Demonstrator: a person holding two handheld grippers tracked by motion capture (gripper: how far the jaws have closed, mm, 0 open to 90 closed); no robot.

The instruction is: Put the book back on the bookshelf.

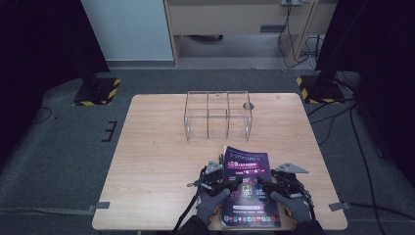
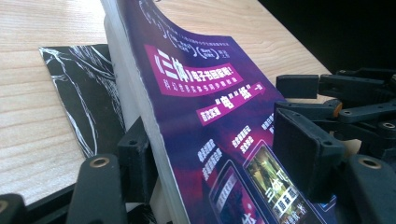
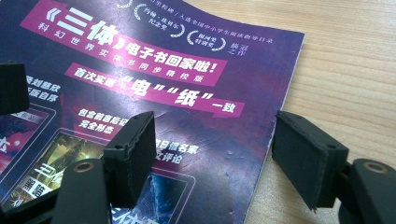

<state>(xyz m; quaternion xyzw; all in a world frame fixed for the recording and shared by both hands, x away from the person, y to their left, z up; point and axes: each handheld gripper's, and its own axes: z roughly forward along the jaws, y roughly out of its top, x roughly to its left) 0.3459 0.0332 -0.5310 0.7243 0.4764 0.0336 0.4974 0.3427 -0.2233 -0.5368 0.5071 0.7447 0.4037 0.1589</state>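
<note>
the purple book (image 1: 248, 188) lies on the wooden table (image 1: 161, 166) near its front edge, at about 5 o'clock from the clear acrylic rack (image 1: 218, 115), which stands well apart. the left gripper (image 1: 220, 182) is at the book's left edge; in the left gripper view the jaws stand on both sides of the lifted page block (one pad under the cover, one on top), but i cannot tell if they press it. the right gripper (image 1: 266, 183) is at the 3 o'clock edge, jaws wide, one pad (image 3: 133, 140) over the cover and the other over bare wood.
</note>
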